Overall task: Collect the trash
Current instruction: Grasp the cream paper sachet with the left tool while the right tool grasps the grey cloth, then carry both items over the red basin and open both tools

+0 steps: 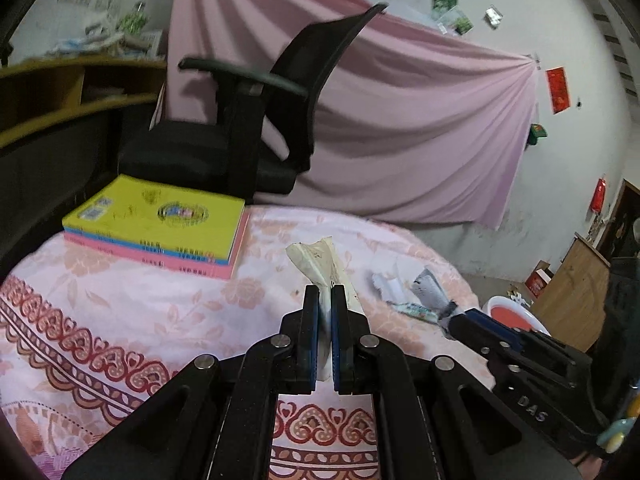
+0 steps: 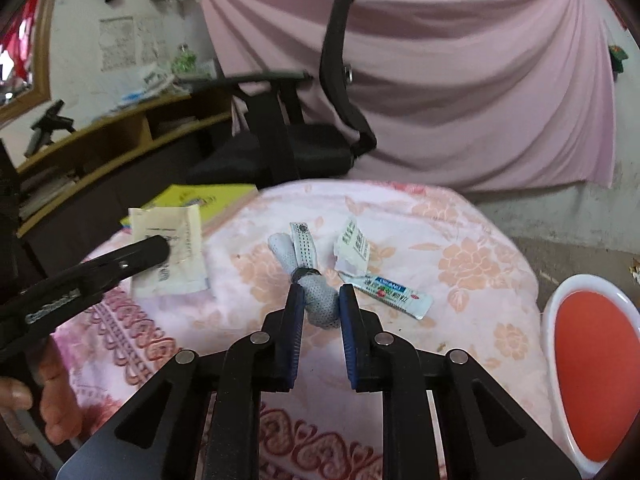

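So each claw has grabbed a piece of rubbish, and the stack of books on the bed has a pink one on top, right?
Not quite. The stack of books has a yellow one on top; pink is at the bottom, as the left wrist view shows. The rest holds: the left gripper pinches a cream wrapper, the right gripper a grey perforated strip.

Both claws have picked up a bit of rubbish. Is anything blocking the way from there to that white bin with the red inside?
Nothing visible does. The right gripper holds the grey perforated wrapper, the left gripper the cream packet. The bin stands beside the table's right edge; only loose wrappers lie flat on the cloth between.
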`<action>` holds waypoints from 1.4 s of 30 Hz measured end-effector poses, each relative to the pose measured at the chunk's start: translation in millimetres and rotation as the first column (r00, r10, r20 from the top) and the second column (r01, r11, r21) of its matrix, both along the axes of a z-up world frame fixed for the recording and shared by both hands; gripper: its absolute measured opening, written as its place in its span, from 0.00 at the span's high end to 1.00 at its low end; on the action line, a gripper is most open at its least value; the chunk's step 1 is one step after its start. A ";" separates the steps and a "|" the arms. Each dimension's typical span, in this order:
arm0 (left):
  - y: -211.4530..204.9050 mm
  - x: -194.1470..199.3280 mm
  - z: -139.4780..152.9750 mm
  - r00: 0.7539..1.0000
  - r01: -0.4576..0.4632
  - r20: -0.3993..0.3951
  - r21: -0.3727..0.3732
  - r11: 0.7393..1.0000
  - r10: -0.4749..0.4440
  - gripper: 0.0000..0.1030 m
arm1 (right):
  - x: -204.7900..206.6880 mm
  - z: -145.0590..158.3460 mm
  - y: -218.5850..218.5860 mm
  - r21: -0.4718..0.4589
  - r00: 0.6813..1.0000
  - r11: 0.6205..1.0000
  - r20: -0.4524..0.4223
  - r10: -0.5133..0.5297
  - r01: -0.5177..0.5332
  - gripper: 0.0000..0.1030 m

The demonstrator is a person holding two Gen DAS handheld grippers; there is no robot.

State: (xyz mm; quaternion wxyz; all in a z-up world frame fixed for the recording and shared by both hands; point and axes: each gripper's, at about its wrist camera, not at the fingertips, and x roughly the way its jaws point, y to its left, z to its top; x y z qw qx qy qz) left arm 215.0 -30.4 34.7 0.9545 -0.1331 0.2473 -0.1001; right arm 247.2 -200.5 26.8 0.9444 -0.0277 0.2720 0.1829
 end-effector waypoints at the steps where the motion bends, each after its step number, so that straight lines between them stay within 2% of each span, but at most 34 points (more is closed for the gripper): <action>1: -1.9 -4.1 1.9 1.000 0.002 0.025 0.007 1.000 -0.002 0.97 | -5.8 3.0 -2.3 0.011 1.000 1.000 0.028 0.001 -0.001 0.85; 8: -16.2 -29.5 13.9 0.984 0.010 0.175 0.047 0.999 -0.018 0.97 | -43.7 22.8 -18.9 0.090 0.974 0.996 0.224 -0.041 0.021 0.85; 11: -25.2 -41.6 19.0 0.970 0.009 0.241 0.071 0.997 -0.026 0.97 | -49.4 26.9 -26.3 0.123 0.962 0.992 0.267 -0.056 0.024 0.85; 15: -39.8 -60.6 26.9 0.940 -0.020 0.341 0.108 0.994 -0.018 0.97 | -58.6 34.4 -35.7 0.168 0.941 0.985 0.327 -0.091 0.037 0.85; 21: -64.6 -81.1 38.0 0.887 -0.056 0.462 0.143 0.988 -0.017 0.97 | -79.8 47.9 -46.4 0.153 0.883 0.985 0.449 -0.138 0.076 0.85; 27: -96.8 -92.0 50.4 0.871 -0.020 0.487 0.175 0.984 -0.068 0.97 | -93.2 52.7 -73.7 0.169 0.848 0.977 0.492 -0.196 0.128 0.85; 31: -122.8 -89.2 56.5 0.872 0.030 0.473 0.201 0.979 -0.124 0.96 | -99.4 55.4 -100.3 0.200 0.827 0.964 0.502 -0.254 0.175 0.84; 33: -138.6 -84.3 59.9 0.877 0.070 0.453 0.211 0.975 -0.161 0.96 | -100.2 55.9 -112.1 0.213 0.822 0.957 0.496 -0.280 0.198 0.84; 38: -168.3 -74.6 68.1 0.868 0.117 0.448 0.236 0.965 -0.215 0.96 | -98.0 55.3 -143.3 0.260 0.815 0.931 0.460 -0.351 0.255 0.84; 42: -191.2 -62.9 70.2 0.871 0.164 0.418 0.246 0.955 -0.258 0.96 | -94.7 52.9 -162.5 0.288 0.810 0.910 0.427 -0.401 0.299 0.84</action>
